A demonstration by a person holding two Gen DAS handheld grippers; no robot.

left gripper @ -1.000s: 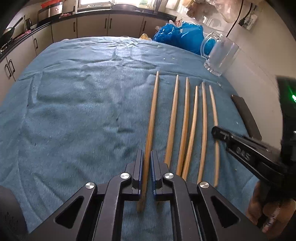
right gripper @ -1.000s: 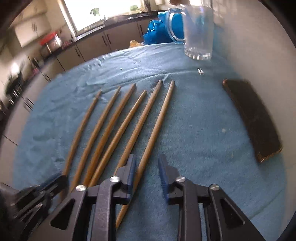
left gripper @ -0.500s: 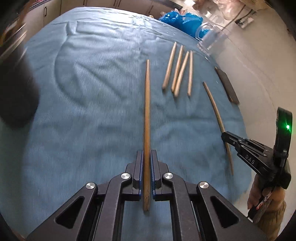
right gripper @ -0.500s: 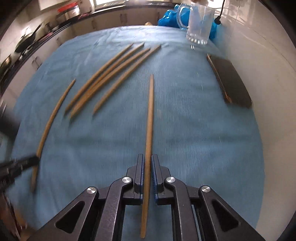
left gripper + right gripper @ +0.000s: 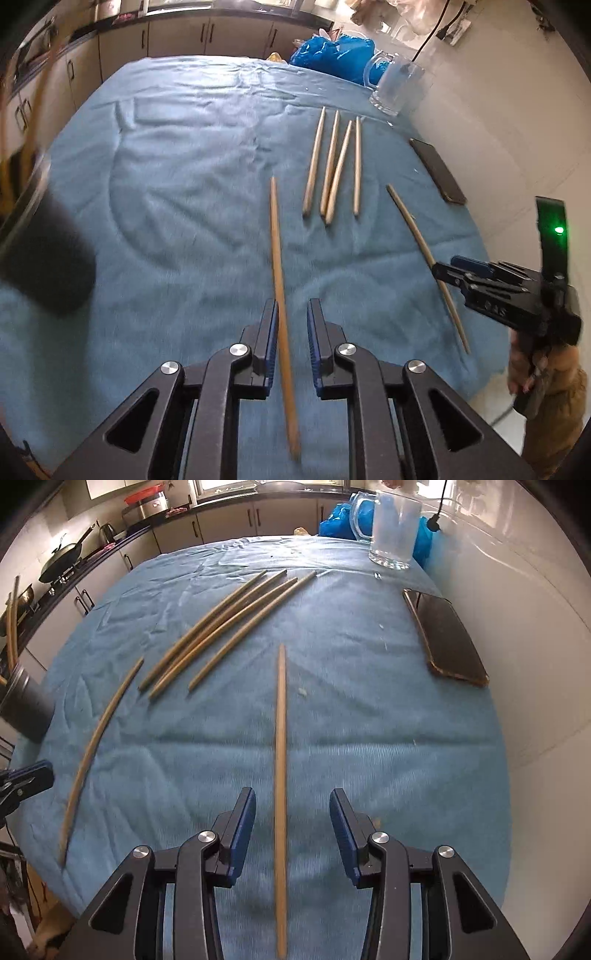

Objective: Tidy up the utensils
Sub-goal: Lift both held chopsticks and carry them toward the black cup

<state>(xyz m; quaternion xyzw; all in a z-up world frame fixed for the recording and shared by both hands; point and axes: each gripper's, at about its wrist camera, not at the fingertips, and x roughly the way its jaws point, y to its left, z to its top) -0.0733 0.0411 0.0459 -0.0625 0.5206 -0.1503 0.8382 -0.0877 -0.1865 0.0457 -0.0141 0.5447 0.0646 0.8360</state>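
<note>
Several wooden chopsticks lie on a blue cloth (image 5: 184,192). In the left wrist view my left gripper (image 5: 291,317) is open, with one chopstick (image 5: 279,280) loose between its fingers, leaning against the left one. In the right wrist view my right gripper (image 5: 291,812) is wide open around another chopstick (image 5: 280,775), touching neither finger. A group of several chopsticks (image 5: 334,166) (image 5: 229,627) lies farther back. The right gripper (image 5: 495,284) also shows in the left wrist view, with its chopstick (image 5: 424,254).
A dark cylindrical holder (image 5: 22,709) (image 5: 44,262) with sticks in it stands at the table's left edge. A glass mug (image 5: 391,528), blue plastic bags (image 5: 332,55) and a dark phone (image 5: 447,638) sit toward the far right by the wall.
Both grippers have opened and let go of their chopsticks; half a second ago each was shut on one. The left view has tilted up to show more of the far table.
</note>
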